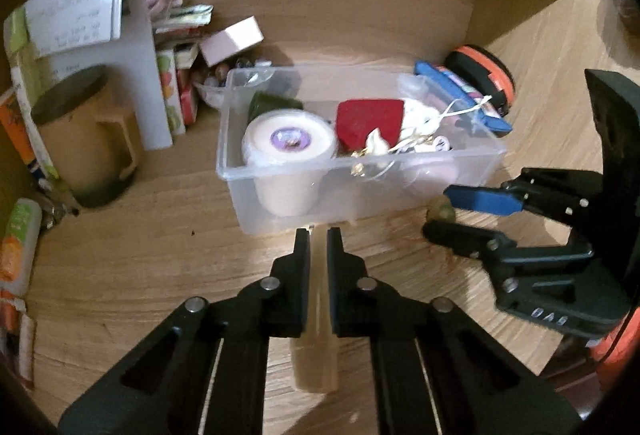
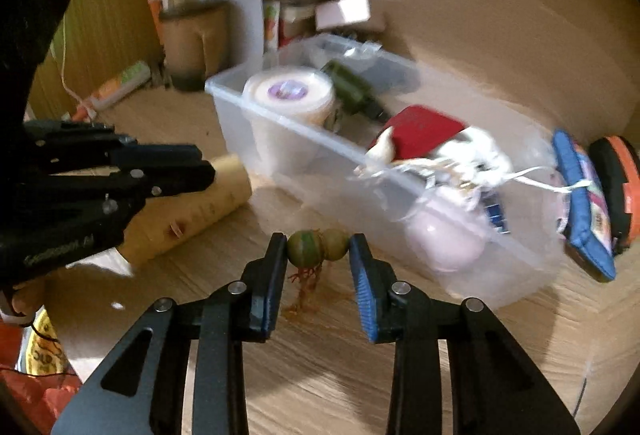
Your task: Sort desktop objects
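My left gripper is shut on a beige tube that runs lengthwise between its jaws, just in front of a clear plastic box. In the right wrist view the left gripper comes in from the left with the beige tube tilted above the wooden desk. My right gripper is shut on a pair of green beads with a reddish tassel hanging below, close to the clear plastic box. The right gripper also shows at the right of the left wrist view.
The box holds a white round tub, a red case, a dark green bottle and white ribbon. A tan mug, papers and cartons stand behind on the left. A blue pouch and an orange-black case lie right of it.
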